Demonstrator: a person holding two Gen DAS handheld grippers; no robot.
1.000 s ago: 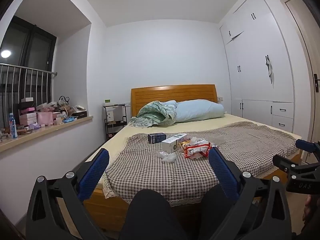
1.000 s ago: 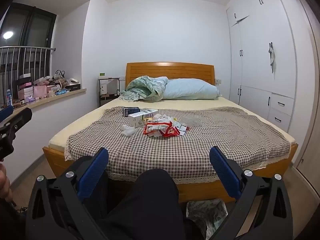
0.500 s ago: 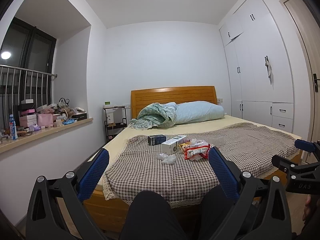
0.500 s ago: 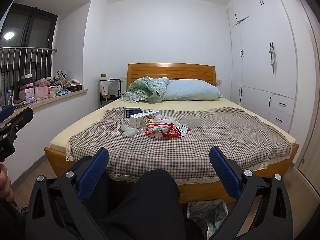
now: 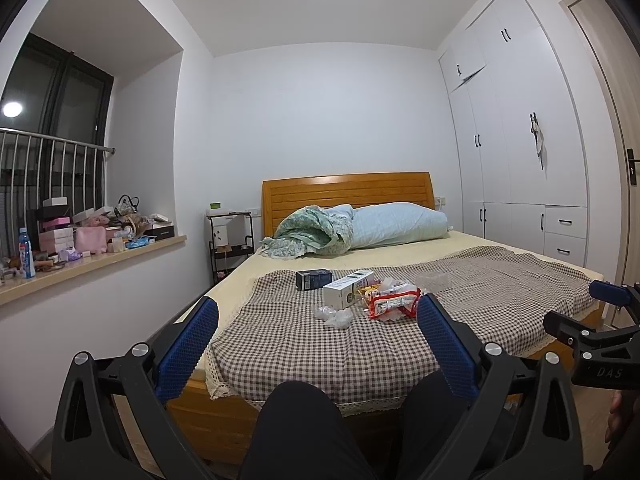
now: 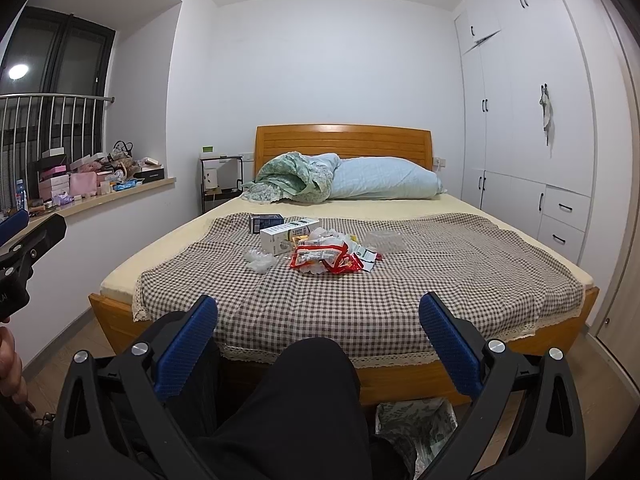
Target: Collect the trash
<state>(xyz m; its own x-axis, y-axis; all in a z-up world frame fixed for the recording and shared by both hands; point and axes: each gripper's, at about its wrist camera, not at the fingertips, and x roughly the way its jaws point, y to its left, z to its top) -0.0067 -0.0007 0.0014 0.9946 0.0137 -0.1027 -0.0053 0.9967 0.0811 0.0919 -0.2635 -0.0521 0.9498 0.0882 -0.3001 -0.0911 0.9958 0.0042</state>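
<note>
Both claws hang wide open and empty at the foot of the bed, well apart from anything worth picking up. Left claw [image 5: 316,348] has its blue pads spread about as far as they go, pointed up the bed; I'd say it is held that way simply to be ready, since nothing is within reach yet.

Going left to right across the checked cloth [image 6: 400,300]: a crumpled clear wrap [image 6: 258,260] lies nearest the left edge of the pile, just beside a white carton [image 6: 288,235] lying on its side. Behind the carton sits a dark box [image 6: 265,222]. Next comes a red wrapper [image 6: 326,259], touching loose papers, and right of that a clear tray [image 6: 385,241], slightly apart. It is all bunched in the middle of the cloth, which looks like a deliberate heap for clearing.

Right claw [image 6: 318,350] is likewise released, aimed at the heap. Below it, on the floor against the bed frame, a lined bin [image 6: 416,420] shows, likely the drop spot, near enough for short trips.

My guess: no item is collected yet, and the reach comes first.
</note>
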